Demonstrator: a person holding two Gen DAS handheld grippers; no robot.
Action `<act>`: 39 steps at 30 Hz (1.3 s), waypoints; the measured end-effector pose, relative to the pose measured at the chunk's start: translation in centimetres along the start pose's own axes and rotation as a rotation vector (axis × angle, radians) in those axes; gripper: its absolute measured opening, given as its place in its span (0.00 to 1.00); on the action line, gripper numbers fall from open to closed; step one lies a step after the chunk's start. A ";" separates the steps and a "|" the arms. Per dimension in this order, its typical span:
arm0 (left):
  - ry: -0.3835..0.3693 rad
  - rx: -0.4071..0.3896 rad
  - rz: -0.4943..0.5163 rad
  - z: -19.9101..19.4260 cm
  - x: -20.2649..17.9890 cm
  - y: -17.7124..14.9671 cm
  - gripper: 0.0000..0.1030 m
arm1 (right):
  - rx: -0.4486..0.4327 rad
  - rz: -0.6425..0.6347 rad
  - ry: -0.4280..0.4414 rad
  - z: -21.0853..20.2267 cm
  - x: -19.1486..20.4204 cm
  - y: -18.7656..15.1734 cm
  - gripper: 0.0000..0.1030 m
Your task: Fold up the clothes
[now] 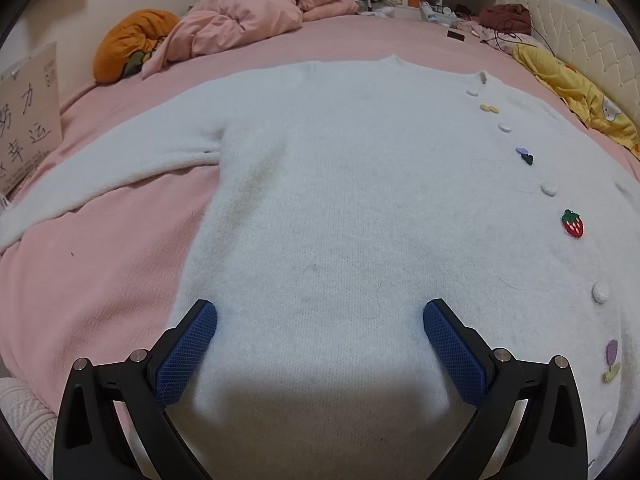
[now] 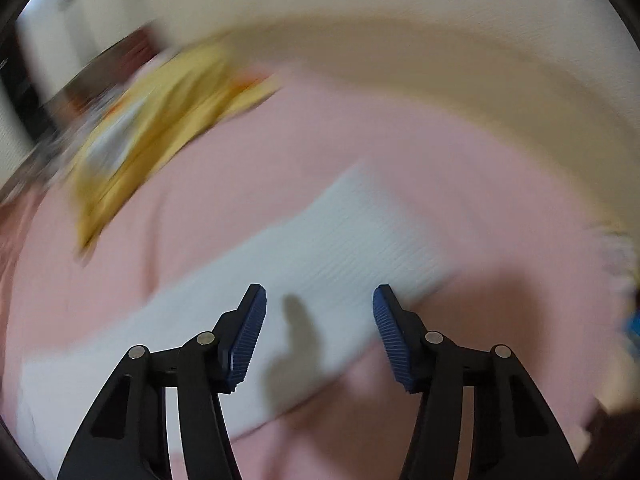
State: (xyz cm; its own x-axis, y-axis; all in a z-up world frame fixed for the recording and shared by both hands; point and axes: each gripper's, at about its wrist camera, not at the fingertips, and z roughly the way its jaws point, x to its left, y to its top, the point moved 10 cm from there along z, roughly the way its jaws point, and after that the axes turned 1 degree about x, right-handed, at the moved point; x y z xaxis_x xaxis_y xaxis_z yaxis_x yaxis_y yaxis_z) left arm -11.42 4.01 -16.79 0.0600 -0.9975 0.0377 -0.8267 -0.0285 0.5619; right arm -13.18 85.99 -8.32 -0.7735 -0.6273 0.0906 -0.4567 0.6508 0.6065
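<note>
While a pink sheet covers the whole bed [image 1: 100, 280], a white fluffy cardigan [image 1: 340, 200] lies flat across the middle of it, front up, neckline toward the far edge and hem toward the near edge. One sleeve [image 1: 100, 184] stretches out to the bed's left edge; in the blurred right wrist view a white sleeve [image 2: 320, 248] lies on the sheet. A rumpled pink quilt [image 1: 240, 20] is heaped at the far left corner, with an orange cushion [image 1: 132, 44] beside it. Yellow cloth [image 1: 572, 92] is bunched along the right edge against a cream padded headboard [image 1: 580, 40].

Both tongs stand clear of the cloth with nothing between their blue pads. The left gripper [image 1: 320, 312] hovers over the cardigan's lower body, jaws spread wide. The right gripper [image 2: 319, 294] hangs over the sleeve, jaws parted about halfway, its shadow falling on the fabric.

Down the cardigan's front runs a row of white buttons and small appliqués, among them a red strawberry [image 1: 573, 223] and a purple flower [image 1: 611, 352].
</note>
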 end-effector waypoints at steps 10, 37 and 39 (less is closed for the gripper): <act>0.037 0.022 0.014 -1.5 -0.2 0.4 1.00 | -0.272 -0.337 0.345 -22.6 15.9 -7.3 0.79; -0.076 -0.100 0.113 -15.6 -2.9 -2.7 1.00 | -0.120 -0.763 0.532 -37.5 26.4 -42.6 0.79; -0.073 -0.098 0.132 -15.9 -3.2 -2.6 1.00 | -0.120 -0.751 0.539 -37.4 26.5 -42.3 0.79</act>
State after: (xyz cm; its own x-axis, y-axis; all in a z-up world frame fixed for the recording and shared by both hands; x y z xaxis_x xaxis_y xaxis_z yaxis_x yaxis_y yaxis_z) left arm -0.55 8.35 -5.24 -0.0889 -0.9943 0.0586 -0.7661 0.1059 0.6340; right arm 2.05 25.84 -1.97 0.0281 -0.9994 -0.0222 -0.6828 -0.0354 0.7297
